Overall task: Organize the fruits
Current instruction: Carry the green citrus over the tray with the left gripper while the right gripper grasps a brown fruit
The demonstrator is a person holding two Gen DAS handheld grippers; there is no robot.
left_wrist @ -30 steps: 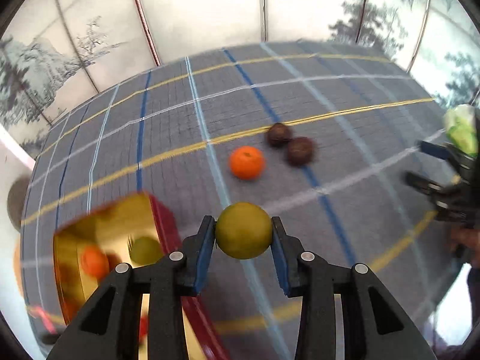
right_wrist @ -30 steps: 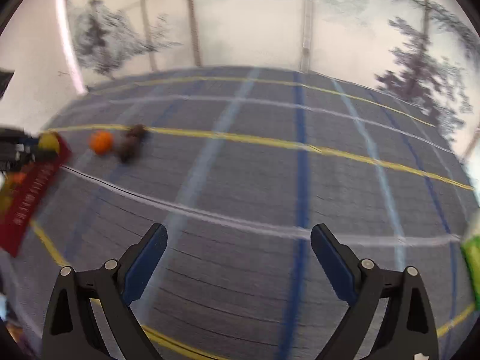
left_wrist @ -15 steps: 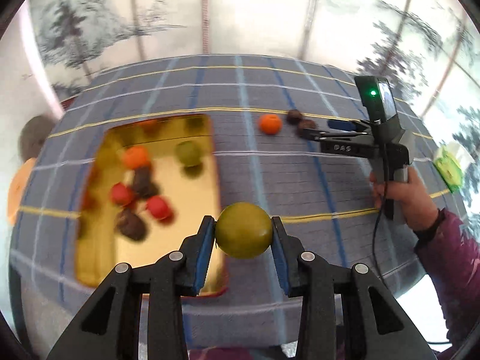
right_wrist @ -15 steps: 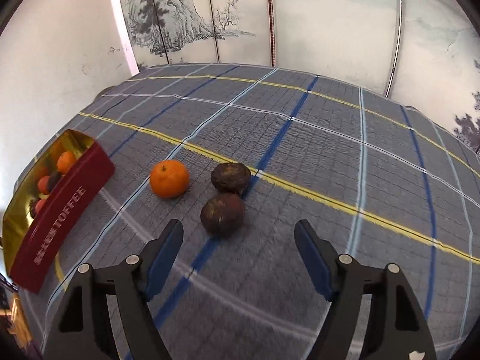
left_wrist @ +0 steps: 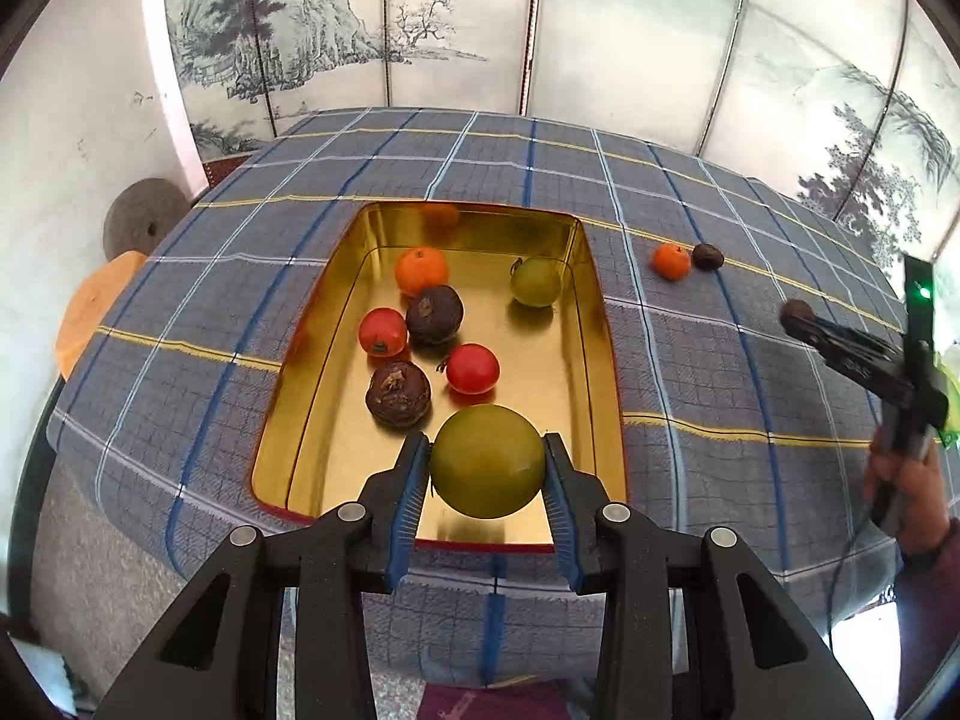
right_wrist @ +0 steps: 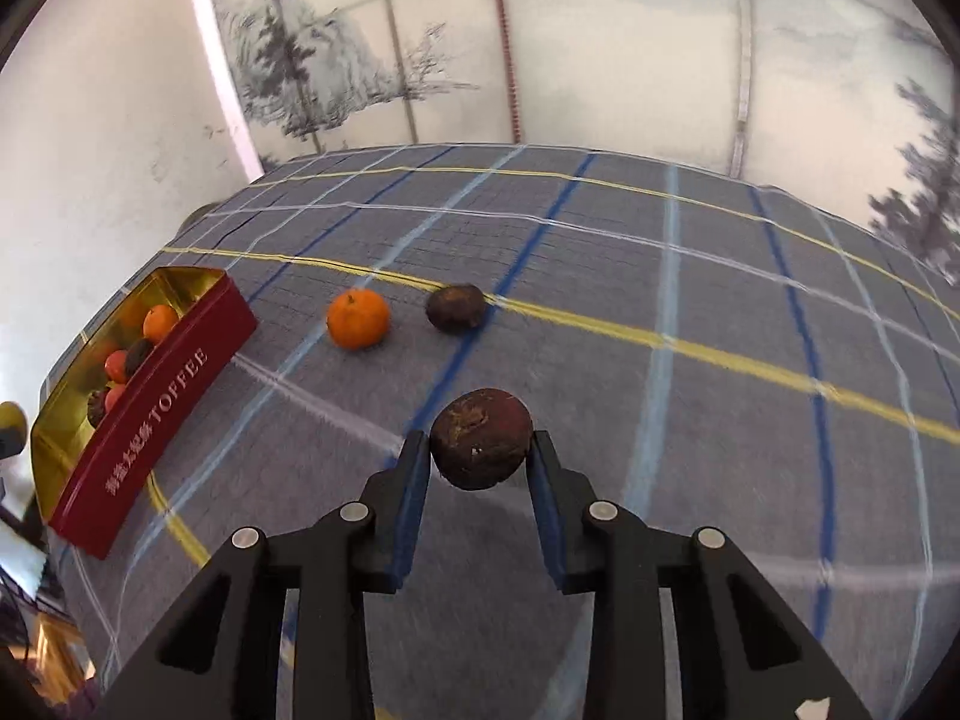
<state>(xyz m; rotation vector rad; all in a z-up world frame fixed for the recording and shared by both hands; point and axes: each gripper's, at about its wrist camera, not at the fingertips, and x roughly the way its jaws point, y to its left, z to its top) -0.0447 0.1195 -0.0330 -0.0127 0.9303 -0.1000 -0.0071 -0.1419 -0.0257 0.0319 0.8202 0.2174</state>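
My left gripper (left_wrist: 487,468) is shut on a green round fruit (left_wrist: 487,461) and holds it above the near end of a gold-lined red tin (left_wrist: 603,360). The tin holds several fruits: an orange (left_wrist: 421,270), a green one (left_wrist: 535,281), two red ones and two dark brown ones. My right gripper (right_wrist: 480,450) is shut on a dark brown fruit (right_wrist: 481,447), lifted above the cloth. It also shows in the left wrist view (left_wrist: 798,313). An orange (right_wrist: 357,319) and another brown fruit (right_wrist: 456,308) lie on the cloth beyond it.
The table wears a grey-blue checked cloth (left_wrist: 720,396). The red tin (right_wrist: 150,414), marked TOFFEE, stands at the left in the right wrist view. A painted folding screen (left_wrist: 420,30) backs the table. A round stone and an orange disc (left_wrist: 90,312) sit left of the table.
My right gripper has shut on one brown fruit and lifted it. My left gripper, still holding the green fruit, has moved over the near end of the tin.
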